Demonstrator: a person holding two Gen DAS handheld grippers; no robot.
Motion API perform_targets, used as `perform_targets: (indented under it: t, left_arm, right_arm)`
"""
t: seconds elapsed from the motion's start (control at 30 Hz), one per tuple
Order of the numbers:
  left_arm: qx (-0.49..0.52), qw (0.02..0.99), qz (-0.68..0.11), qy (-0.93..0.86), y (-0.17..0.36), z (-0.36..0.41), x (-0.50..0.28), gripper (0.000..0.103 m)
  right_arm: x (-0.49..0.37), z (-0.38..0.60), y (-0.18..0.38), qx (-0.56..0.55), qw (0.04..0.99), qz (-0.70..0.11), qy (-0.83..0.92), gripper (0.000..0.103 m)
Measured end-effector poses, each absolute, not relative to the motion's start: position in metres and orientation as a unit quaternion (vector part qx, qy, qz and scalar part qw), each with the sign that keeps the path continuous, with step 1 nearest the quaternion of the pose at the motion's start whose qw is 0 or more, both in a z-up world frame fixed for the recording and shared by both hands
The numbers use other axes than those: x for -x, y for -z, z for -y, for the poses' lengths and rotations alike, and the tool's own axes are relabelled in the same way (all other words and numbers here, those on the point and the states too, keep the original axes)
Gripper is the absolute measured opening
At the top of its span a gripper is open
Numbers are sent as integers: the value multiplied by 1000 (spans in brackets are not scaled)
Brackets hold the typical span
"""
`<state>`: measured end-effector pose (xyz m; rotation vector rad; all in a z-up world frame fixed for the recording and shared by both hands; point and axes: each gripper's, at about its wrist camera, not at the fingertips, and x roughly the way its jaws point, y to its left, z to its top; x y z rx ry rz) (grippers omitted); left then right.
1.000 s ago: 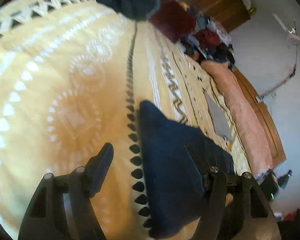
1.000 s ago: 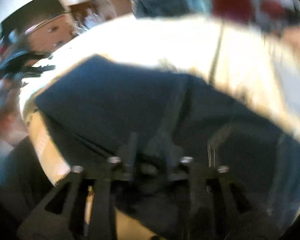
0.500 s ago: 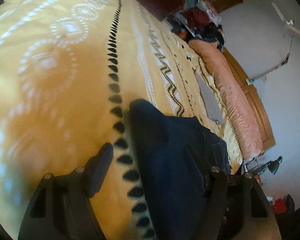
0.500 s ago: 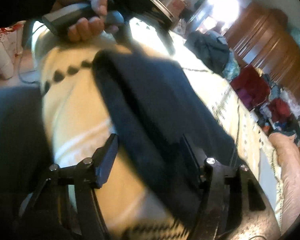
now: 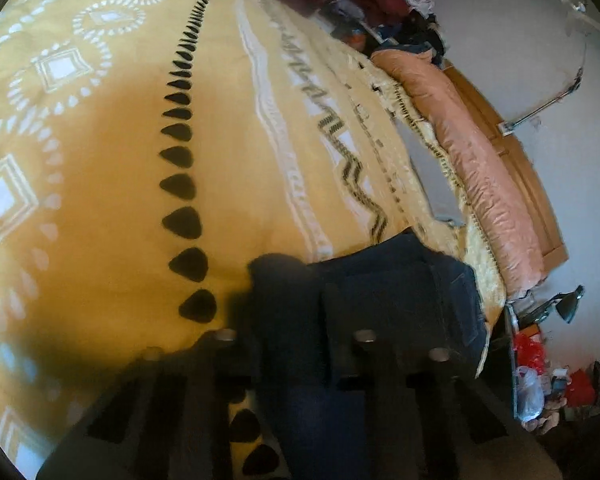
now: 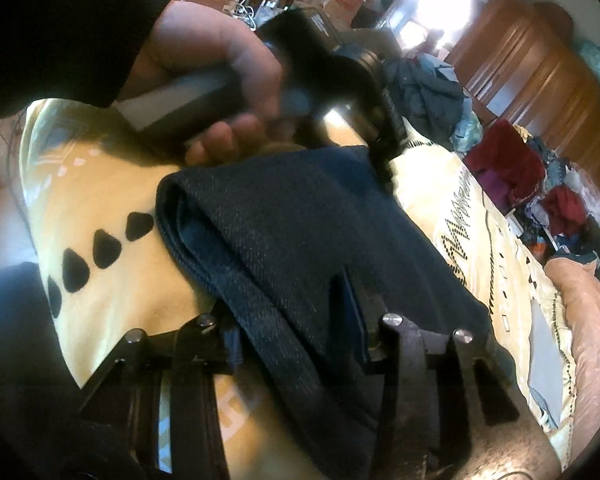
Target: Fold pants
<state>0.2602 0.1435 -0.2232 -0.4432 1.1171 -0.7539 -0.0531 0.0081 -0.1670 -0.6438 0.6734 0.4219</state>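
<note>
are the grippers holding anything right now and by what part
Both grip the folded dark blue pants: the right gripper pinches the layered edge nearest it; the left gripper clamps the opposite end.

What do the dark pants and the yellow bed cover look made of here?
pants: likely navy denim, matte; diagonal twill weave and thick stitched hem show. bed cover: soft printed fabric, maybe cotton or fleece; smooth, matte, white and black patterns. Exact fibre unclear.

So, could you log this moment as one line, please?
left gripper: shut on pants | right gripper: shut on pants | bedspread
</note>
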Motion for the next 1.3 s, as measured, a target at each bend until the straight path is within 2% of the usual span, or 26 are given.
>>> perform_targets:
  t: [0.07,0.1,0.27,0.4,0.53,0.63,0.87,1.07,1.3]
  left_arm:
    - [209,764,-498,352,217,-150,-255,15]
    - [214,766,-493,352,213,-153,-254,15]
    - [225,779,-470,349,189,-183,-242,14]
    - [241,791,-459,324,170,-219,-230,14]
    - [226,798,-446,336,142,-196,-224,14]
    - [219,802,-418,367,110,-153,-225,14]
    - [169,783,-386,456,51,4,-225,14]
    - [126,749,-417,499,70,151,-216,14]
    - [96,718,-448,523,115,270,-193,14]
  right_arm:
    - [43,-10,162,281,868,-347,-215,18]
    - [42,-10,155,271,869,-351,-219,15]
    - [52,-22,131,251,871,-352,-233,15]
    - [70,-51,111,250,872,-322,-272,14]
    - [62,-18,88,166,885,-324,-289,14]
    - [64,32,67,92,898,-323,-286,14]
    - [76,184,42,-140,900,-336,-240,12]
    - [96,283,69,-282,878,-337,-191,11]
    - [124,372,118,-409,844,-324,-123,11]
